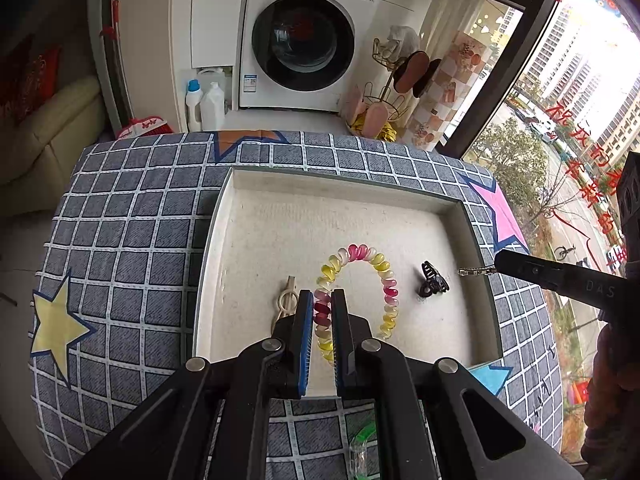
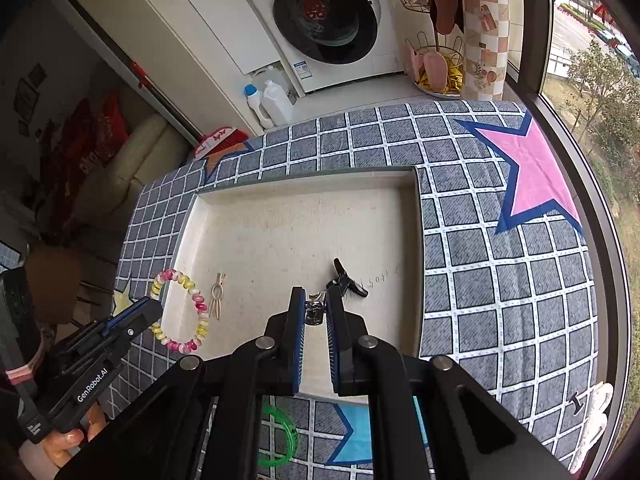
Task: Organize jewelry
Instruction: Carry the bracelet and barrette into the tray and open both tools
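A white tray (image 1: 240, 184) lies on the checked cloth. My left gripper (image 1: 322, 296) is shut on a pink-and-yellow spiral bracelet (image 1: 384, 276), whose loop hangs over the tray; it also shows in the right wrist view (image 2: 198, 304). My right gripper (image 2: 316, 294) is shut on a small silver metal clasp (image 2: 315, 312) above the tray; in the left wrist view the clasp (image 1: 476, 271) sticks out of its tip. A black claw hair clip (image 1: 431, 280) and a beige hair clip (image 1: 286, 298) lie in the tray.
A green ring (image 2: 280, 436) lies on the cloth at the near edge. A washing machine (image 1: 308, 36), detergent bottles (image 1: 204, 104) and a shoe rack (image 1: 384, 108) stand beyond the table. A window (image 1: 568, 120) is on the right.
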Motion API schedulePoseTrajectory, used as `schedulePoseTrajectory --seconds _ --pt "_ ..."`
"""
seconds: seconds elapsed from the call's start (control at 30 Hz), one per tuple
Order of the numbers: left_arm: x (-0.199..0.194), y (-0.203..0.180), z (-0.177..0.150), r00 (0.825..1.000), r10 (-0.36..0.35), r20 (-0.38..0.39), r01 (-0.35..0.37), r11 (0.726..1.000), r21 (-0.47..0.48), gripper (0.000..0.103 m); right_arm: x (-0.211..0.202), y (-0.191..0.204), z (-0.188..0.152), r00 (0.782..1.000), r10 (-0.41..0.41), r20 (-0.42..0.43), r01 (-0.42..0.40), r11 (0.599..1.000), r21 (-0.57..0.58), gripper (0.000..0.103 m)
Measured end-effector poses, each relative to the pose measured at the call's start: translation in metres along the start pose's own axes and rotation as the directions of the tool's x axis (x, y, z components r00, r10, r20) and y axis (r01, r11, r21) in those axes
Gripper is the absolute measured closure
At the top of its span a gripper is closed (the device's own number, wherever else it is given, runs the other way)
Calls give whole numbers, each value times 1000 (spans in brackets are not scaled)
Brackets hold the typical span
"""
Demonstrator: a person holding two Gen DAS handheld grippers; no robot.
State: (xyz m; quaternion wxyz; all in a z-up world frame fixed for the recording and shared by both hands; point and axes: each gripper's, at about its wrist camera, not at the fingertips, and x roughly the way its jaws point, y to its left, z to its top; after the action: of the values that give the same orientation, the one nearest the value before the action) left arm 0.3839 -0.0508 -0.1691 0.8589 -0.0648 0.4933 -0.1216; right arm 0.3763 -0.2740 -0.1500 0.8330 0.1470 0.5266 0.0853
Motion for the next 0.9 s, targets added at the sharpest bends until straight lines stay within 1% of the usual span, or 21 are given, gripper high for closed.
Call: schedulePoseTrajectory --seconds 0.2,0.3,0.43,0.57,0.7,0.83,0.9 --pt "30 -4 19 1000 24 -5 -24 1000 -17 82 30 -6 29 999 -20 30 20 1000 -8 92" --pt "44 -9 25 999 39 -9 -39 999 -3 82 44 -10 39 999 -31 39 31 999 -9 92" --pt "62 -16 23 998 61 -31 -60 998 32 82 62 -16 44 998 -44 36 45 999 -20 92" --pt "76 -20 16 992 116 -59 -111 991 75 82 74 -23 44 998 -60 15 60 998 -30 92" --pt "85 -20 9 978 189 -83 -179 977 114 82 81 -31 38 998 -66 -24 65 997 -28 92" --pt "94 -18 7 966 231 -120 -215 967 134 82 89 -38 32 994 -74 -78 73 997 -15 91" --pt "93 -20 5 963 247 -107 -230 962 148 82 93 -40 29 991 -79 -106 78 997 -9 91"
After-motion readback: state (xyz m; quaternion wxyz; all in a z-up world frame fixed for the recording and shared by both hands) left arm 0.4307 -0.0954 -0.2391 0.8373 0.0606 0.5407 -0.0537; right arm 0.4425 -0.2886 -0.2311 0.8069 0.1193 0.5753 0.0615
